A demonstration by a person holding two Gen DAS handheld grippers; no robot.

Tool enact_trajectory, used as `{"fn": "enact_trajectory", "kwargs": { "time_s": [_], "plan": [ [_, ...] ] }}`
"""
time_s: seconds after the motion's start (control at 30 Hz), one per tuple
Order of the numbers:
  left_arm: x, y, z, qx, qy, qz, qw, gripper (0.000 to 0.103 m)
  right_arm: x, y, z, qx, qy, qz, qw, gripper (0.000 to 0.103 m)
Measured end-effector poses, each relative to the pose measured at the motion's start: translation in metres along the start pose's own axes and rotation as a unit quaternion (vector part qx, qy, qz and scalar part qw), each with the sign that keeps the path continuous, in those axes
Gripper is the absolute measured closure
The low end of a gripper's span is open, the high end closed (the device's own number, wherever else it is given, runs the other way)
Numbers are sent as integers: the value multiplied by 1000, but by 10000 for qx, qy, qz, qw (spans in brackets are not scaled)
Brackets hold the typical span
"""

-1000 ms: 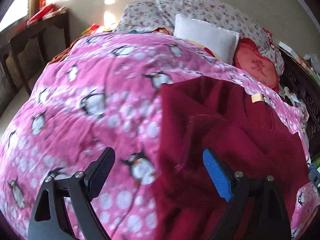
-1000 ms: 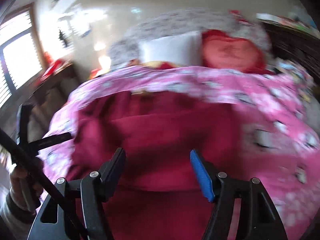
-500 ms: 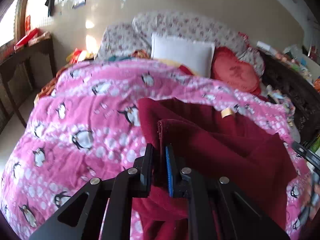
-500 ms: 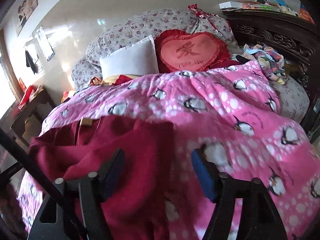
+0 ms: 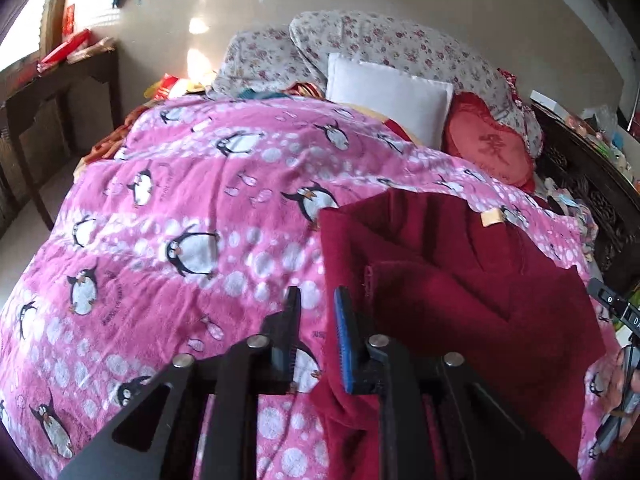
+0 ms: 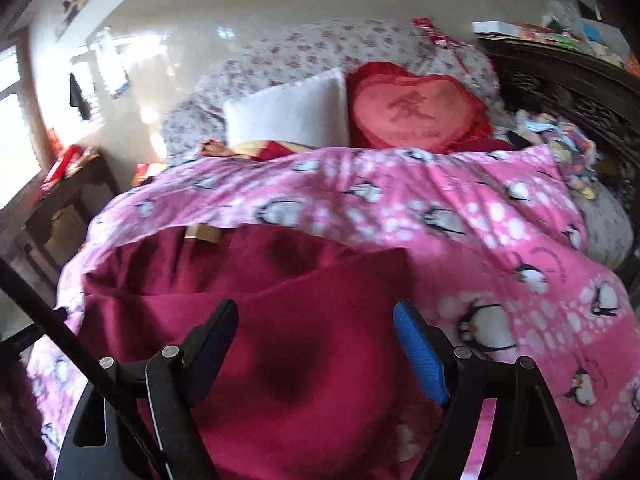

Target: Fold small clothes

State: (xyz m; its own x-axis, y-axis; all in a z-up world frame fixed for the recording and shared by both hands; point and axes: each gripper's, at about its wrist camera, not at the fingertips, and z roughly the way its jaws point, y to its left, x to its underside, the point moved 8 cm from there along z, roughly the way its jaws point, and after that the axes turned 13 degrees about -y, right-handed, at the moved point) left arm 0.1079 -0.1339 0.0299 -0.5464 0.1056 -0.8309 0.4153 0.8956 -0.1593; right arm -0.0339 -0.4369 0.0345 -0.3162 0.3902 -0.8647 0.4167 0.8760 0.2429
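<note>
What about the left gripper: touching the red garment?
Cannot tell. In the left wrist view the left gripper, whose jaws have just been opening, overlaps the edge of the red garment; neither contact nor gap shows plainly.

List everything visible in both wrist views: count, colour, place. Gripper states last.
garment: 1, dark red, partly folded on the blanket, tan tag at its far edge
blanket: 1, pink with penguins, covers the bed
white pillow: 1, white, at the head of the bed
heart cushion: 1, red, beside the white pillow
floral pillows: at least 2, pale floral, behind the white pillow
side table: 1, dark wood, beside the bed near the window
left hand-held gripper: 1, black with a blue pad, jaws narrowly apart and just opened a little, nothing between them, at the garment's edge
right hand-held gripper: 1, black with a blue pad, jaws wide and just opening, above the garment, no grip
</note>
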Motion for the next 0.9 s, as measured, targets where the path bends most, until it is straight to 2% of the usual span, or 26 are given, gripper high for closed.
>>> {"fn": "enact_trajectory", "kwargs": {
  "time_s": [0.03, 0.1, 0.17, 0.27, 0.33, 0.37, 0.4, 0.43, 0.53, 0.67, 0.77, 0.83, 0.9],
  "plan": [
    [1, -4, 0, 31, 31, 18, 10000, 75, 1, 6, 0, -100, 31, 31, 9999, 19],
    [-1, -14, 0, 92, -72, 180, 9998, 53, 3, 14, 1, -198, 67, 68, 9998, 19],
    [-6, -25, 2, 3, -255, 432, 9987, 43, 6, 15, 1, -205, 111, 100, 9997, 19],
    [-9, -39, 14, 4, -233, 737, 9970, 44, 12, 12, 0, -204, 230, 95, 9995, 19],
    [-6, -45, 25, -121, -187, 995, 9948, 61, 13, 7, -4, -176, 203, 111, 9996, 19],
    [-1, -47, 34, -205, -46, 1145, 9932, 88, 13, 5, -6, -164, 186, 142, 9996, 19],
    [5, -48, 42, -234, 130, 1210, 9923, 93, 13, 2, -8, -169, 181, 174, 9995, 19],
    [10, -46, 48, -287, 253, 1238, 9916, 93, 14, 0, -10, -161, 191, 192, 9995, 19],
    [9, -41, 40, -232, 228, 1145, 9929, 96, 10, -7, -18, -91, 142, 175, 9997, 19],
    [-22, -35, -2, 30, -232, 912, 9956, 97, -2, -11, -24, -50, -13, 177, 9998, 19],
    [-42, -27, -23, -3, -629, 859, 9943, 97, -11, -13, -20, 14, -88, 176, 9998, 19],
    [-39, -23, -19, -82, -602, 876, 9943, 97, -12, -12, -11, 54, -60, 169, 9998, 19],
    [-20, -18, -4, -160, -290, 908, 9953, 97, -8, -9, 2, 104, 11, 89, 9999, 19]
  ]
}}
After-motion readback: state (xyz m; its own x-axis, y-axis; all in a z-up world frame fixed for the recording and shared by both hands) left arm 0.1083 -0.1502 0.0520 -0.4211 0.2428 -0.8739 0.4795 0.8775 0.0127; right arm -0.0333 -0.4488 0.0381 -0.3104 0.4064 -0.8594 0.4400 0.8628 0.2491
